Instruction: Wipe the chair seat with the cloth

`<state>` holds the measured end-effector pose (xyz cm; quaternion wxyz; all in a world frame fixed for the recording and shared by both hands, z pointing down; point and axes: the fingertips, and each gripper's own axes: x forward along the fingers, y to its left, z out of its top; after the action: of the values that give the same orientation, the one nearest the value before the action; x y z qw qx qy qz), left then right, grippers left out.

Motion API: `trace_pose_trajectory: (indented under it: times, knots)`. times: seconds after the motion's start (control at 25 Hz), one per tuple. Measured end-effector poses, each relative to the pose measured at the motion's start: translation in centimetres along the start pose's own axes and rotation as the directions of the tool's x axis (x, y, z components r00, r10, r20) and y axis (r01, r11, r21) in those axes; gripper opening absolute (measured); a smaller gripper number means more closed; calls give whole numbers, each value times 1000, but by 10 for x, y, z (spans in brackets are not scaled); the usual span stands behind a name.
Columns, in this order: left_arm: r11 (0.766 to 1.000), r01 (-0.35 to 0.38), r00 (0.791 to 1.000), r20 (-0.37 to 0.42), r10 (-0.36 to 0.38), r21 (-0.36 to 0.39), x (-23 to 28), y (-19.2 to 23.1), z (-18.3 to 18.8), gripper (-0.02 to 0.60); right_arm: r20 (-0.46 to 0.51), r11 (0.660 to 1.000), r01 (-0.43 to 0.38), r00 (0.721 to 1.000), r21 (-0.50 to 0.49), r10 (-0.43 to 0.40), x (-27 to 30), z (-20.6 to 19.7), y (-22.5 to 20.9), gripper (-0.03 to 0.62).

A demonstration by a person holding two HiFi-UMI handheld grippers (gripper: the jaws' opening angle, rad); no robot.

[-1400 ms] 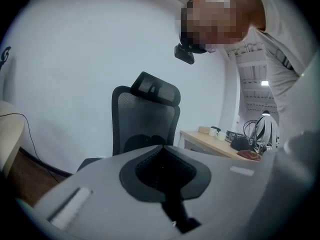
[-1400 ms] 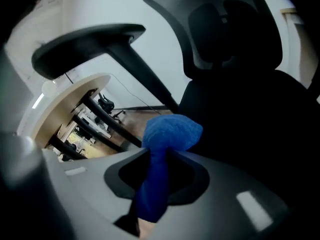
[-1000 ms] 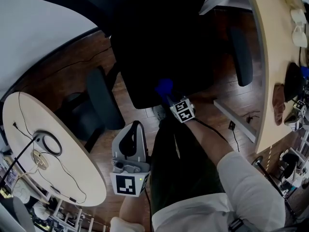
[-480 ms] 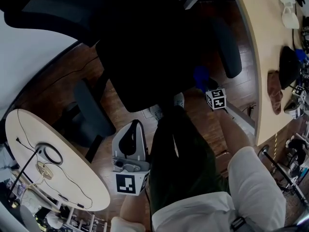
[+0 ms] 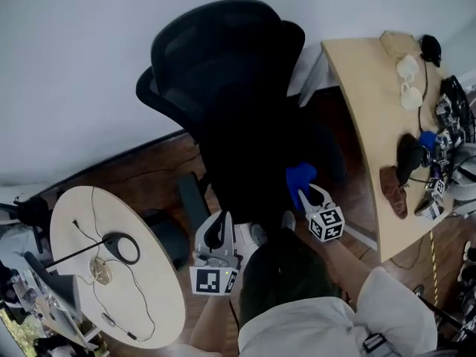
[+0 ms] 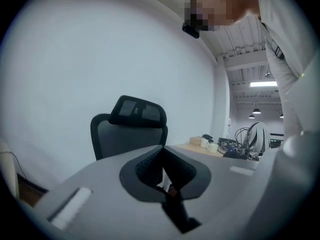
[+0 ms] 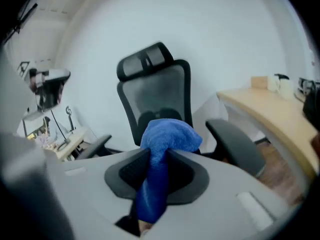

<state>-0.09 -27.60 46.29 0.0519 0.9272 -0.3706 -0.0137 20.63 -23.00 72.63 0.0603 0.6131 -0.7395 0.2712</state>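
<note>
Left tongs (image 5: 217, 225): clenched on nothing, held low before the chair (image 5: 230, 88).
Right tongs (image 5: 303, 193): clamped on the cloth (image 5: 300, 175).
Cloth: bright blue, soft nap, bunched into a rounded wad past the tips, with a tail trailing back between the jaws. It is at the front of the chair seat (image 5: 249, 162), on the long bench's side; contact with the seat is not discernible.
Chair: black, mesh back, headrest, two armrests.
Floor (image 5: 141, 169): dark wood boards beneath the chair.
Long bench (image 5: 357, 103): pale wood, curved, beside the chair, bearing white cups (image 5: 407, 76).
Round bench (image 5: 149, 274): pale, on the chair's opposite side, bearing a black ring (image 5: 119, 248) and thin cables.
Wall (image 5: 89, 50): plain white, behind the chair.
</note>
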Motion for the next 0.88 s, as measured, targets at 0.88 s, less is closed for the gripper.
trace_pose_trajectory:
  times: [0.88]
  knots:
    - [972,-124,961,269,67,200,-184,-103,293,0,648,930,114,747,-351,152,-406,382,271,91]
